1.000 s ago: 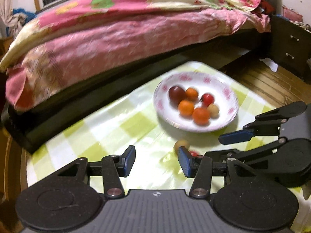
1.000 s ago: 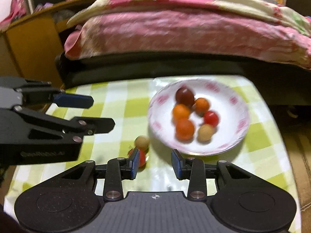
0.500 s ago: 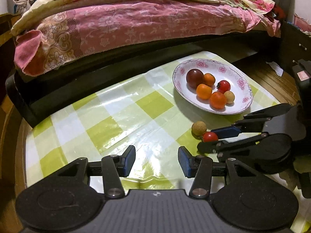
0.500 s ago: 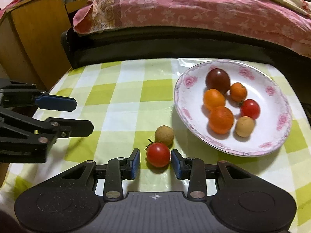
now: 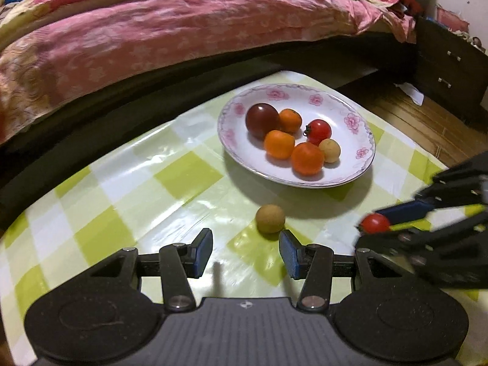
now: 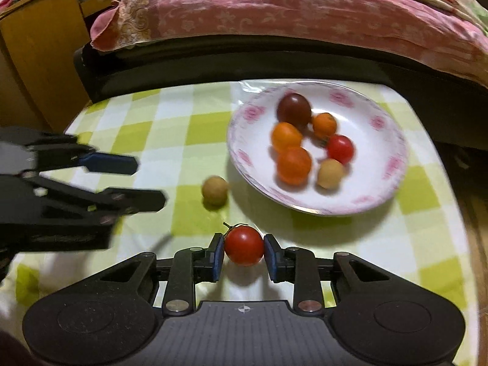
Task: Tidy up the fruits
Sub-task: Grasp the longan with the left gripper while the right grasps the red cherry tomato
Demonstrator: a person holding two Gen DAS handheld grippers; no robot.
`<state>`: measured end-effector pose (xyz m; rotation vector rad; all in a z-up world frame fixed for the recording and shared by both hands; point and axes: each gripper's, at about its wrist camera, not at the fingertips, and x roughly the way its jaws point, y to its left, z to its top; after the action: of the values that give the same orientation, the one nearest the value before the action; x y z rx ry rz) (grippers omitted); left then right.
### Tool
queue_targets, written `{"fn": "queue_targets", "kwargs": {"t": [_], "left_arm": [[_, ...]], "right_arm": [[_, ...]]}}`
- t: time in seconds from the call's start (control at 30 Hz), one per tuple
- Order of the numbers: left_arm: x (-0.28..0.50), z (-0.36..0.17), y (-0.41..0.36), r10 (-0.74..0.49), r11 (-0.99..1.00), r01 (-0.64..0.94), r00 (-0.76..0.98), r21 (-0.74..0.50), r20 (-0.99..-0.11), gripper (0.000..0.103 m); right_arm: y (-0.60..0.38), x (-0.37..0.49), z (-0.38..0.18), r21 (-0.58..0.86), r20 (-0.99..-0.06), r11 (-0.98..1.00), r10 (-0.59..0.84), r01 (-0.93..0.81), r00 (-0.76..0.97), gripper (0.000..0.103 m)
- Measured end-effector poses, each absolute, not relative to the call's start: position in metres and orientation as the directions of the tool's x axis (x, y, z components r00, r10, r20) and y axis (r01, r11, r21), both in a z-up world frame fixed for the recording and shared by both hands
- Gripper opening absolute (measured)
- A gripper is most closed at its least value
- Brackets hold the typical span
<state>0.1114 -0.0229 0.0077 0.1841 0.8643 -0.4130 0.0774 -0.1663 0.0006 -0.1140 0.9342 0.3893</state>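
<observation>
A white flowered plate on the green checked tablecloth holds several fruits: a dark tomato, oranges, a red tomato and a tan longan. My right gripper is shut on a red cherry tomato and holds it just in front of the plate; the tomato also shows in the left wrist view. A loose tan longan lies on the cloth. My left gripper is open, with the longan just ahead of its right finger.
A bed with a pink quilt runs along the table's far edge. A dark drawer cabinet stands at the right over a wooden floor. A wooden cabinet stands at the left. The table edge falls off right of the plate.
My right gripper has closed on the cherry tomato and lifted it away from the longan. My left gripper has moved closer to the longan and plate.
</observation>
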Motion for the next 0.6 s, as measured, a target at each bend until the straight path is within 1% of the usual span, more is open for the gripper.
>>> {"fn": "queue_targets", "kwargs": {"t": [0.2, 0.37, 0.4, 0.5, 0.6], "left_arm": [[0.122, 0.000, -0.039, -0.259, 0.907, 0.421, 0.590, 0.017, -0.765, 0.055], [0.128, -0.004, -0.048, -0.261, 0.905, 0.424, 0.602, 0.025, -0.755, 0.054], [0.128, -0.005, -0.051, -0.258, 0.902, 0.429, 0.601, 0.034, -0.756, 0.051], [0.128, -0.009, -0.057, -0.252, 0.895, 0.443, 0.597, 0.052, -0.761, 0.047], [0.129, -0.013, -0.057, -0.249, 0.896, 0.441, 0.584, 0.044, -0.773, 0.043]], "right_arm": [[-0.186, 0.071, -0.002, 0.149, -0.802, 0.936, 0.302, -0.318, 0.515, 0.025], [-0.187, 0.077, -0.007, 0.160, -0.809, 0.930, 0.315, -0.330, 0.496, 0.025], [-0.187, 0.079, -0.007, 0.163, -0.809, 0.929, 0.318, -0.332, 0.495, 0.025], [-0.191, 0.082, -0.006, 0.166, -0.806, 0.927, 0.324, -0.336, 0.496, 0.025], [-0.195, 0.084, -0.006, 0.176, -0.806, 0.927, 0.330, -0.333, 0.492, 0.025]]}}
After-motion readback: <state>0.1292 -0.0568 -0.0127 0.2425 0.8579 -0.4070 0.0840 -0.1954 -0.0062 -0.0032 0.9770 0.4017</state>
